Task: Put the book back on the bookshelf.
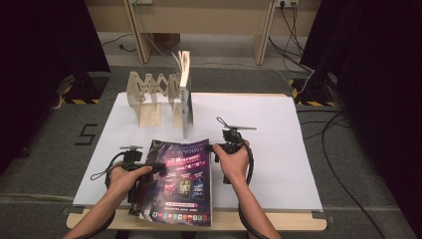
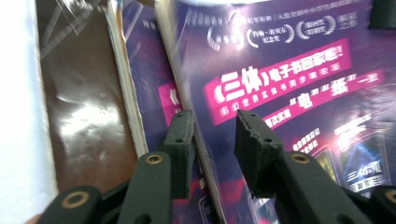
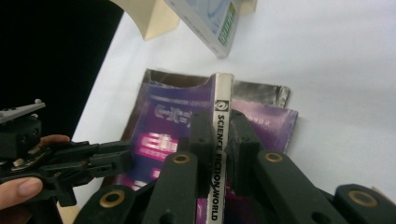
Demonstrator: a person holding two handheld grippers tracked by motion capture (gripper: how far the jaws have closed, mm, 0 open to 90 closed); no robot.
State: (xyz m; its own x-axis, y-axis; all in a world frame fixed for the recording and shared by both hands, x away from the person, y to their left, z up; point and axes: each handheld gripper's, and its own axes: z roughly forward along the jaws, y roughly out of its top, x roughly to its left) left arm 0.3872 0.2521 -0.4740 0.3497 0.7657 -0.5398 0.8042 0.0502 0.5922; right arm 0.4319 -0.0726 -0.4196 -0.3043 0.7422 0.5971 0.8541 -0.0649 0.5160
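Right gripper (image 3: 218, 140) has its fingers clamped on the purple magazine's (image 1: 183, 181) white spine. Lower spine text is cut off. Left gripper (image 2: 215, 140) fingers sit apart over the cover near the surface's (image 1: 259, 129) front edge.

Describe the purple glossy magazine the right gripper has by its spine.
The purple glossy magazine is a thin paper issue with pink and white print and a white spine reading SCIENCE FICTION WORLD. It tops a small stack at the white table's near edge. The right gripper pinches the raised spine edge; the left gripper's jaws straddle the opposite edge, slightly apart.
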